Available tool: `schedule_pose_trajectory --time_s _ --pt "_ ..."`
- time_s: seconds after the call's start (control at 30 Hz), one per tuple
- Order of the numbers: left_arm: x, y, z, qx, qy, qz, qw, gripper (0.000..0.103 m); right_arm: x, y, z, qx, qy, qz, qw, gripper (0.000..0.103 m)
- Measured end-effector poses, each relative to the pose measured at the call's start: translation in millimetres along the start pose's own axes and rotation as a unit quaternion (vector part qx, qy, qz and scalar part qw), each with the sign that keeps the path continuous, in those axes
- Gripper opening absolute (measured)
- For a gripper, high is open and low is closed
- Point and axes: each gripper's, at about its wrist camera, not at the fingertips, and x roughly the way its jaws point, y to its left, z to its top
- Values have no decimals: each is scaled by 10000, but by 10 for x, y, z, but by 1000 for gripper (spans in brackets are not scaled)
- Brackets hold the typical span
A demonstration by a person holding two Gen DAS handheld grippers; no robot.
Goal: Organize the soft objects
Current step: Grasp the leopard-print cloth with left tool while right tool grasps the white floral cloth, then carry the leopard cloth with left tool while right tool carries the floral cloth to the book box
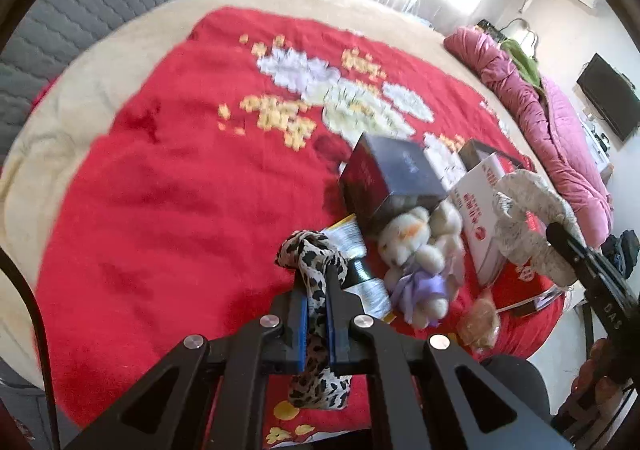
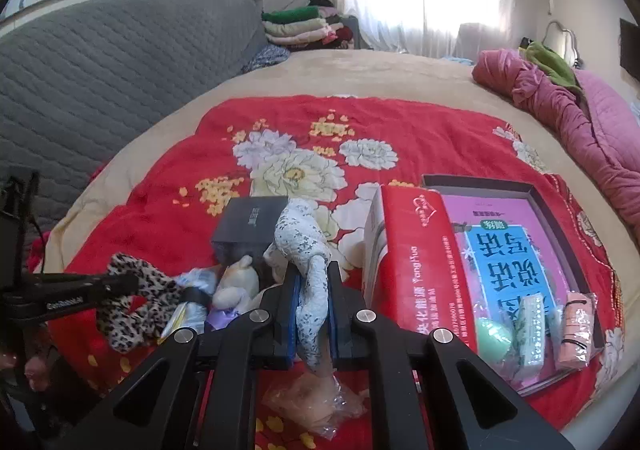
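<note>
While both tools are loaded, we judge that the coming move turns on where the open tray [image 2: 536, 193] lies relative to each pair of fingers. Our right gripper [image 2: 313, 290] is clamped on a white speckled scarf [image 2: 304, 234]; the cloth runs lengthwise between the fingers, rising past the tips at frame center and hanging out below them. Our left gripper [image 1: 317, 290] is clamped on a leopard-print scarf [image 1: 310, 250] the same way, long axis along the fingers, its knotted end bunched above the tips.

From the right wrist view, the tray sits at right of frame on the red floral blanket [image 2: 180, 209], just beyond a red and white carton [image 2: 420, 250], with small wrapped items [image 2: 576, 322] in its lower corner. The left gripper appears at the left edge of that view, well apart from the tray. We therefore judge the right hand nearer.

A plush bear [image 1: 412, 246] lies beside a dark box [image 1: 392, 177] between the two tools, not yet gripped.
</note>
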Motion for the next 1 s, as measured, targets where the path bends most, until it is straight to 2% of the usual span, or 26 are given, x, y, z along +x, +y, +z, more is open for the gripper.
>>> schedule_pose_trajectory --time_s 0.3,1.0 --pt "-312 -364 21 391 -239 -49 9989 7 -189 -120 14 225 -210 100 9995 11" --pt "-499 -1400 35 1158 -371 -247 9923 7 -681 -555 22 756 -803 57 9939 11"
